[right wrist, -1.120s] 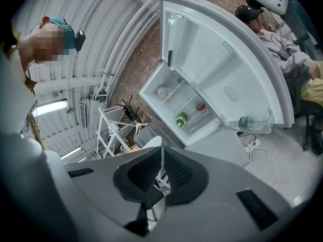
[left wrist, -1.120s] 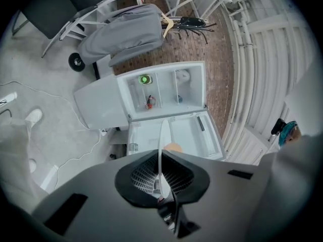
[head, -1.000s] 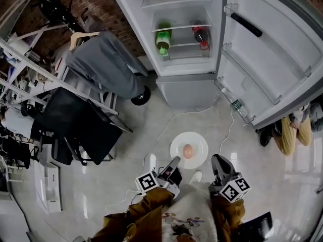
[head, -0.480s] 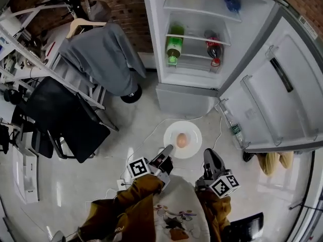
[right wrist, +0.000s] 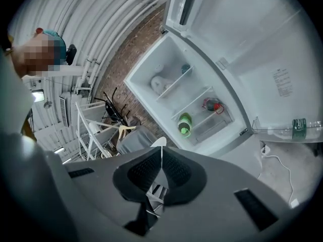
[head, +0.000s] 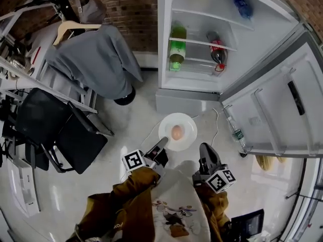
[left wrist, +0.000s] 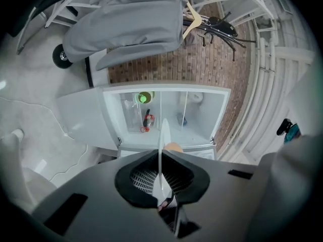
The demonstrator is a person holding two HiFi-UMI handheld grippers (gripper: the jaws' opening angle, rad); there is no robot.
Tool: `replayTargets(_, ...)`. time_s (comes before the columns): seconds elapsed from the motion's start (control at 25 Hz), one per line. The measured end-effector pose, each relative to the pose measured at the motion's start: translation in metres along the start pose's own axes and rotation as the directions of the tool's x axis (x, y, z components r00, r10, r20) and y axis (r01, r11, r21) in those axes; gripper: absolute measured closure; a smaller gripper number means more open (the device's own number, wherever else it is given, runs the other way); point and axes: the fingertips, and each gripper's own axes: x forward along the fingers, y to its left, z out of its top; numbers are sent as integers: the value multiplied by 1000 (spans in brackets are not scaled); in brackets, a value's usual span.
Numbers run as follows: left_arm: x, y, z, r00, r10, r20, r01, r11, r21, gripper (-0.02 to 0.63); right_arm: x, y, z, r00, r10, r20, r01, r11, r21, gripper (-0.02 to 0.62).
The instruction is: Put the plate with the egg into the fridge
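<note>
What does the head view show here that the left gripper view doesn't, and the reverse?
Head view only: the right hand-held gripper, the door-shelf bottle, and the egg seen whole on the plate. Left gripper view only: the left hand-held gripper pinching the plate's rim, edge-on. Both: the open fridge, green bottle and grey garment.

Doesn't look like a real home kitchen to me, more a workshop or lab space with a fridge (head: 186, 102) parked in it. Bare brick wall (head: 136, 9) behind it, shiny pale floor (head: 116, 150) with a loose cable (head: 217, 127) trailing across. At the fridge's left edge there's a grey garment (head: 93, 64) on a wooden hanger (head: 70, 28), white metal racking (right wrist: 82, 130) and a black office chair (head: 55, 130). The ribbed white panelling (right wrist: 101, 19) up high (industrial-looking) says warehouse unit. Only kitchen-ish bit is the bottles, a green bottle (head: 177, 47) included.
</note>
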Motion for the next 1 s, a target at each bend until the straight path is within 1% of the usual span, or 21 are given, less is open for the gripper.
replayTargets(0.16,10,-1,22,1000,-2,0,2,1000,-11,589,17,2,11,999,-35,-8,35,999,-22,589)
replayTargets(0.32,10,3,31,1000,-1,4,1,999,-41,589,26,0,5,997,-67,-26,67,998,-10,589)
replayTargets(0.44,12,5,35,1000,5,5,-5,999,-53,589,34,4,5,997,-60,-49,60,998,-12,589)
replayTargets(0.6,20,2,39,1000,-9,16,10,998,-69,589,50,-2,14,999,-39,-33,39,999,-13,589)
replayTargets(0.72,21,6,45,999,11,38,-9,999,-50,589,60,-9,15,999,-23,-36,23,1000,2,589)
replayTargets(0.84,29,14,53,997,65,46,-66,998,1,589,72,-19,27,999,-13,-35,14,1000,12,589)
replayTargets(0.88,34,13,54,996,71,51,-71,997,6,589,76,-22,33,999,-8,-33,9,1000,8,589)
replayTargets(1.0,57,6,55,996,52,66,-53,999,12,589,89,-33,48,1000,7,-23,-8,1000,-21,589)
